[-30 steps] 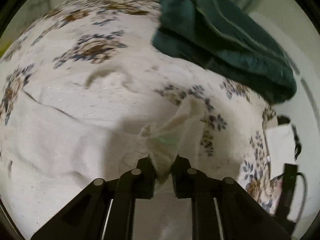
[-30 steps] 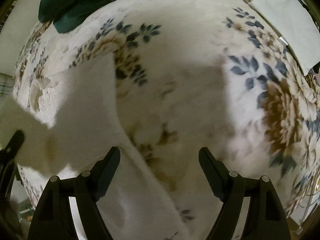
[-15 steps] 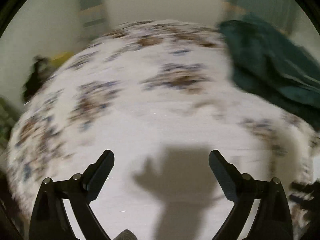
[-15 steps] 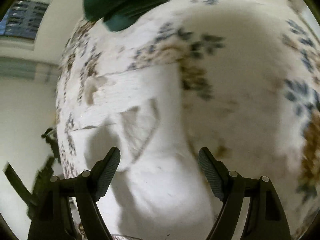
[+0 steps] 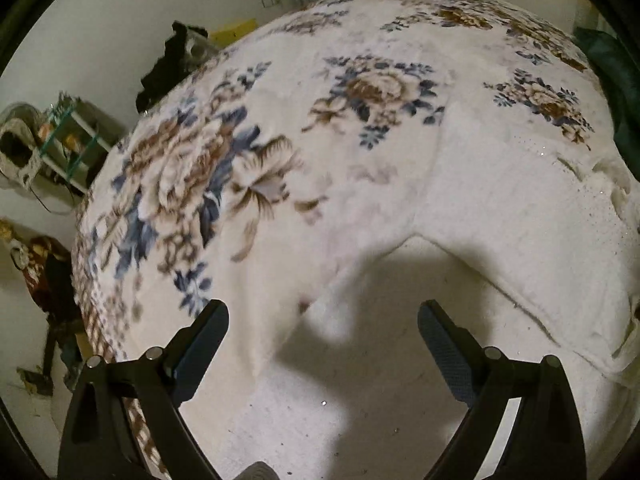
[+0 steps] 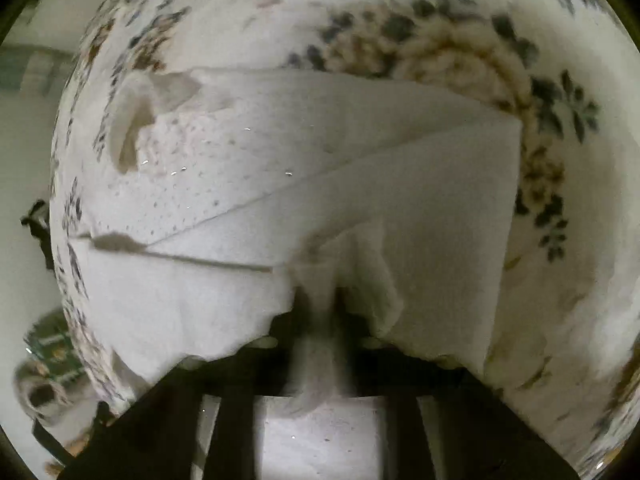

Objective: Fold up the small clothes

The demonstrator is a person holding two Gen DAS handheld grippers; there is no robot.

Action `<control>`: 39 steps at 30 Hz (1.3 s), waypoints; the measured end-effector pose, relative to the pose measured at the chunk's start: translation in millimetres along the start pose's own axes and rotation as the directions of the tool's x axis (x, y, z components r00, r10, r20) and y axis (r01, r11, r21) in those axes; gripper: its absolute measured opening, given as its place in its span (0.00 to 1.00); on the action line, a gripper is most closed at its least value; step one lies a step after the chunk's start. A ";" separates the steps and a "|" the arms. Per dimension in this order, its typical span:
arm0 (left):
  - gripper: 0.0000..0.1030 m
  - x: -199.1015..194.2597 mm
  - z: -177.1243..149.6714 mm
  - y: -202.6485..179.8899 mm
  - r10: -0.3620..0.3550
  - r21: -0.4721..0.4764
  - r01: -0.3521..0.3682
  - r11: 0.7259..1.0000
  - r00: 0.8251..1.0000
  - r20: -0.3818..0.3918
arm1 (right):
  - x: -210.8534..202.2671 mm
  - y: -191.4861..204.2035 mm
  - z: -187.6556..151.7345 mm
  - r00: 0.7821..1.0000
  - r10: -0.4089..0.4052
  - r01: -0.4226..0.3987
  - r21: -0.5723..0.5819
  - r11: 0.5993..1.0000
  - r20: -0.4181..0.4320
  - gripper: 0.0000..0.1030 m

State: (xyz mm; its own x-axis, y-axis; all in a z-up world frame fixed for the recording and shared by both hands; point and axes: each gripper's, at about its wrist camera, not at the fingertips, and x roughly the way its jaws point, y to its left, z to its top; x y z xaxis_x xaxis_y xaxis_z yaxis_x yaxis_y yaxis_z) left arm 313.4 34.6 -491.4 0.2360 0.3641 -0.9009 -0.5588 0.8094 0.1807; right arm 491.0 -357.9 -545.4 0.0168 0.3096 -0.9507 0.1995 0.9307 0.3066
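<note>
Closing: right gripper [image 6: 320, 308] is now pinching the near edge of the white knitted garment [image 6: 360, 184] on the floral blanket [image 6: 460, 60].
Releasing: left gripper [image 5: 323, 330] is hanging wide, emptied of cloth, over the garment.
Meaning: next fold probably starting.

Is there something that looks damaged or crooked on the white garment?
No damage shows. The white garment has one folded edge running diagonally, not square, and its fabric bunches where the right gripper closes on it. The left gripper hangs open above it.
</note>
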 end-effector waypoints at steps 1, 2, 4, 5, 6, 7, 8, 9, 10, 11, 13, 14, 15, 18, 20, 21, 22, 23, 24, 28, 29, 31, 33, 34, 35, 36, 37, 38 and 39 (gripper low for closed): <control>0.94 1.9 1.8 2.5 -0.009 -0.004 0.009 1.000 1.000 -0.005 | -13.7 3.9 -2.6 0.998 0.014 -0.014 -0.005 1.000 0.054 0.08; 0.94 2.5 1.9 4.9 -0.021 -0.012 0.020 1.000 1.000 -0.010 | -28.7 7.9 -4.9 0.994 0.040 -0.038 -0.019 0.999 0.104 0.07; 0.94 1.9 3.3 9.6 -0.037 -0.029 0.036 0.999 0.999 -0.016 | -65.3 12.1 -11.7 0.967 0.105 -0.095 -0.053 0.994 0.234 0.07; 0.94 1.8 4.6 12.8 -0.047 -0.038 0.047 0.998 0.999 -0.017 | -84.5 10.8 -18.8 0.946 0.127 -0.110 -0.072 0.991 0.300 0.07; 0.94 1.1 5.9 15.3 -0.055 -0.043 0.054 0.998 0.998 -0.017 | -99.4 6.2 -24.7 0.922 0.148 -0.126 -0.086 0.988 0.357 0.07; 0.94 0.3 6.7 17.4 -0.060 -0.045 0.060 0.997 0.998 -0.013 | -110.9 -0.4 -31.1 0.897 0.168 -0.140 -0.099 0.985 0.409 0.07; 0.94 0.3 7.5 18.8 -0.065 -0.042 0.065 0.997 0.998 -0.009 | -116.0 -10.0 -35.6 0.885 0.161 -0.130 -0.101 0.986 0.436 0.08; 0.94 1.0 8.1 19.5 -0.068 -0.035 0.068 0.997 0.998 -0.008 | -109.2 -23.1 -36.4 0.906 0.128 -0.101 -0.088 0.991 0.404 0.08; 0.94 2.2 9.1 19.5 -0.072 -0.029 0.072 0.997 0.997 -0.008 | -97.5 -37.9 -36.3 0.932 0.101 -0.083 -0.067 0.994 0.348 0.11; 0.94 2.7 9.1 19.8 -0.075 -0.025 0.075 0.997 0.997 -0.009 | -77.8 -56.8 -37.3 0.965 0.058 -0.055 -0.018 0.998 0.257 0.12; 0.94 4.7 9.2 20.7 -0.087 -0.021 0.087 0.996 0.996 -0.018 | -57.9 -82.5 -42.5 0.987 0.026 -0.035 0.051 0.998 0.159 0.12; 0.94 5.1 9.0 20.8 -0.092 -0.019 0.092 0.996 0.996 -0.019 | -56.3 -96.8 -48.7 0.989 0.025 -0.039 0.096 0.995 0.147 0.13; 0.94 5.4 8.4 20.8 -0.097 -0.014 0.097 0.995 0.995 -0.019 | -59.2 -104.1 -52.1 0.986 0.040 -0.061 0.126 0.990 0.160 0.17; 0.94 8.0 7.7 18.9 -0.105 0.006 0.105 0.994 0.994 -0.018 | -75.3 -120.9 -56.9 0.957 0.138 -0.196 0.217 0.956 0.256 0.49; 0.94 12.2 7.2 16.6 -0.108 0.020 0.108 0.994 0.994 -0.026 | -71.7 -114.0 -48.9 0.948 0.168 -0.230 0.219 0.948 0.270 0.53; 0.94 14.6 7.2 15.2 -0.109 0.024 0.110 0.994 0.993 -0.033 | -65.1 -109.1 -41.5 0.954 0.167 -0.221 0.207 0.953 0.247 0.53; 0.94 16.1 7.5 14.2 -0.110 0.027 0.111 0.993 0.993 -0.037 | -54.0 -101.4 -32.0 0.968 0.147 -0.186 0.187 0.965 0.205 0.53; 0.94 16.6 7.8 13.3 -0.111 0.029 0.113 0.993 0.993 -0.037 | -44.4 -93.5 -25.5 0.978 0.117 -0.147 0.174 0.974 0.170 0.53; 0.94 16.5 8.7 12.2 -0.114 0.033 0.115 0.993 0.993 -0.035 | -34.4 -83.1 -19.7 0.988 0.084 -0.103 0.152 0.983 0.127 0.41; 0.94 14.5 12.4 11.1 -0.126 0.039 0.127 0.991 0.992 -0.025 | -41.0 -29.4 -26.5 0.970 -0.124 0.142 -0.074 0.987 0.209 0.07; 0.94 14.1 13.4 11.4 -0.129 0.041 0.129 0.991 0.991 -0.022 | -48.1 -23.5 -29.5 0.961 -0.133 0.160 -0.096 0.982 0.241 0.07; 0.94 13.7 15.5 12.6 -0.133 0.041 0.134 0.990 0.991 -0.015 | -71.9 -10.5 -38.6 0.936 -0.131 0.178 -0.117 0.977 0.326 0.07; 0.94 12.3 19.1 16.4 -0.136 0.030 0.136 0.990 0.991 0.001 | -98.5 -6.4 -41.9 0.900 -0.118 0.180 -0.113 0.977 0.420 0.07; 0.94 11.6 20.9 18.8 -0.140 0.021 0.140 0.990 0.990 0.012 | -106.6 -8.3 -41.3 0.888 -0.109 0.177 -0.113 0.978 0.447 0.07; 0.94 11.7 22.5 21.3 -0.142 0.013 0.141 0.990 0.990 0.021 | -110.7 -10.2 -36.4 0.878 -0.113 0.182 -0.106 0.978 0.466 0.07; 0.94 13.3 23.6 23.2 -0.139 0.008 0.139 0.990 0.990 0.023 | -106.7 -13.9 -29.8 0.884 -0.119 0.182 -0.097 0.979 0.452 0.07; 0.94 14.8 24.0 24.7 -0.139 0.003 0.139 0.990 0.990 0.022 | -93.4 -22.4 -19.9 0.912 -0.125 0.169 -0.081 0.982 0.390 0.07; 0.94 16.7 23.8 25.7 -0.141 -0.001 0.141 0.990 0.990 0.020 | -71.0 -38.4 -10.5 0.953 -0.129 0.146 -0.042 0.988 0.274 0.09; 0.94 20.4 23.3 27.2 -0.140 -0.004 0.140 0.990 0.990 0.011 | -58.9 -46.9 -7.1 0.971 -0.121 0.126 -0.009 0.992 0.208 0.14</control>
State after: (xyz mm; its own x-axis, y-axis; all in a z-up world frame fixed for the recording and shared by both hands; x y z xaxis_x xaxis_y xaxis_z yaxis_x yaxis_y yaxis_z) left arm 321.5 74.8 -495.6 0.3204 0.2527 -0.9130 -0.5233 0.8506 0.0518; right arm 473.7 -418.4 -503.5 0.1954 0.1470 -0.9696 0.1908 0.9641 0.1847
